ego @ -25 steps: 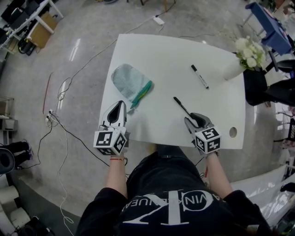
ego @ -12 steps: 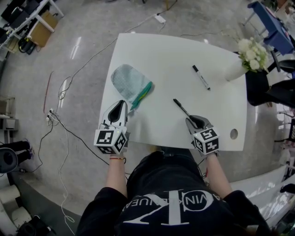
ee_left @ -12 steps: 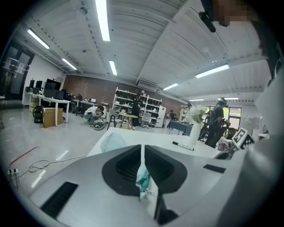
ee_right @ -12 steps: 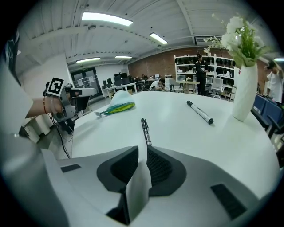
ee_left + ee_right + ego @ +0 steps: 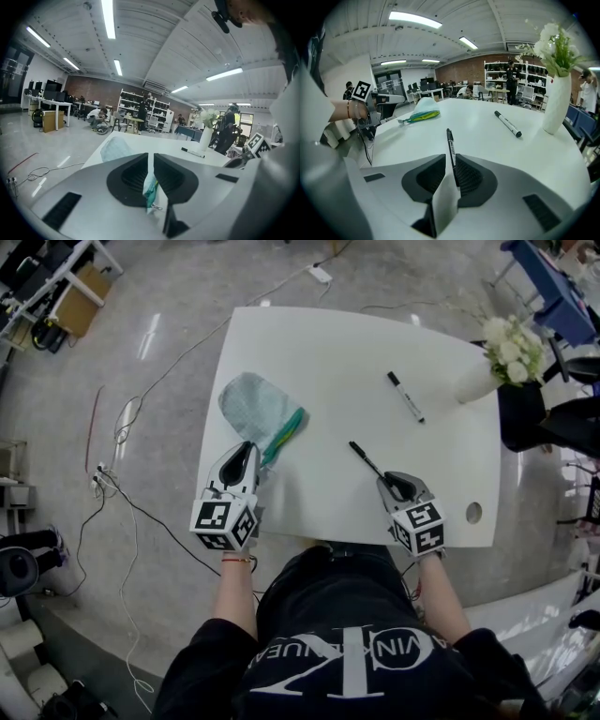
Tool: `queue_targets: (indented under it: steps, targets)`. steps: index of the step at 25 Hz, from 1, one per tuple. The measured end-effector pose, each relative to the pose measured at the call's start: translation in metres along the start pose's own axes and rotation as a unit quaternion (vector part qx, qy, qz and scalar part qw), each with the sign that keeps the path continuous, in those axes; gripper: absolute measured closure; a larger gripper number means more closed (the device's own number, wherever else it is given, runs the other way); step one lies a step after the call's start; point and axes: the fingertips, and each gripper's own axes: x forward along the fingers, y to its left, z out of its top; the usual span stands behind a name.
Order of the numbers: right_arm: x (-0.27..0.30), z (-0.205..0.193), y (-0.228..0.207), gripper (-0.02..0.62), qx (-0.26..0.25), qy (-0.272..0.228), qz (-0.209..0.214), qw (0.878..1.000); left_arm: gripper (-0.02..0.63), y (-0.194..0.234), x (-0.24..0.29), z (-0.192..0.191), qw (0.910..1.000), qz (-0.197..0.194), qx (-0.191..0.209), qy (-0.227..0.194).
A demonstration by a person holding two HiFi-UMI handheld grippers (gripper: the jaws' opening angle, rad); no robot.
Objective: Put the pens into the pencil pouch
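The left gripper (image 5: 246, 450) sits at the near left edge of the white surface (image 5: 328, 362). Its fingers (image 5: 132, 173) are pressed together on the near end of the pencil pouch (image 5: 255, 407), pinching its teal zip strip (image 5: 151, 186). A small metal pull appears to hang at the pinched end, though the close view is too tight to be sure. The rest of the grey-blue pouch lies flat on the surface and stretches away from the gripper toward the far left, with the teal strip running along its right side.

The right gripper (image 5: 388, 482) is at the near right of the surface. Its fingers (image 5: 471, 177) are closed on the near end of a black pen (image 5: 367, 457). The pen sticks out from between them, pointing far and slightly left toward the middle of the surface, well apart from the pouch.

A marker pen (image 5: 406, 397) with a white barrel and black cap lies loose on the surface farther off to the right, apart from both grippers. A white vase (image 5: 473, 381) of white flowers (image 5: 511, 345) stands at the far right edge. A round hole (image 5: 473, 513) is cut in the surface just right of the right gripper. Cables (image 5: 122, 427) trail over the floor on the left.
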Motion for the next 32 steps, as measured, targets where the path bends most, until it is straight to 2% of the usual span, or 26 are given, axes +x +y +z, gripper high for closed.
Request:
queue_targets:
  steps: [2, 5, 9, 12, 16, 18, 20, 23, 28, 32]
  targets:
    - [0.001, -0.004, -0.003, 0.507, -0.002, 0.008, -0.001, 1.000, 0.586, -0.001, 0.003, -0.001, 1.0000, -0.001, -0.001, 0.003]
    - [0.004, -0.010, -0.007, 0.503, 0.002, 0.017, -0.004, 1.000, 0.583, -0.002, 0.005, -0.005, 0.9999, -0.003, 0.002, 0.011]
    - [0.008, -0.014, -0.006, 0.540, -0.014, 0.033, 0.002, 0.999, 0.569, -0.001, 0.007, -0.011, 0.9997, -0.002, 0.003, 0.023]
    - [0.008, -0.014, -0.004, 0.543, -0.024, 0.037, 0.013, 0.999, 0.558, -0.002, 0.010, -0.016, 0.9994, -0.001, 0.008, 0.034]
    - [0.008, -0.014, -0.002, 0.546, -0.026, 0.043, 0.032, 0.998, 0.525, -0.002, 0.016, -0.021, 0.9983, 0.004, 0.024, 0.053]
    - [0.008, -0.011, -0.001, 0.546, -0.028, 0.041, 0.036, 0.998, 0.484, 0.000, 0.021, -0.027, 0.9961, 0.016, 0.041, 0.076]
    - [0.008, -0.004, 0.000, 0.546, -0.030, 0.035, 0.042, 0.998, 0.431, 0.004, 0.026, -0.034, 0.9913, 0.032, 0.069, 0.108]
    - [0.011, 0.008, 0.005, 0.548, -0.021, 0.023, 0.060, 0.998, 0.413, 0.001, 0.032, -0.043, 0.9804, 0.037, 0.124, 0.149]
    - [0.019, 0.025, 0.013, 0.548, -0.026, 0.014, 0.086, 0.996, 0.408, -0.005, 0.042, -0.055, 0.9605, 0.026, 0.200, 0.192]
    - [0.025, 0.033, 0.020, 0.548, -0.033, 0.010, 0.100, 0.994, 0.410, -0.007, 0.049, -0.066, 0.9508, 0.020, 0.216, 0.221]
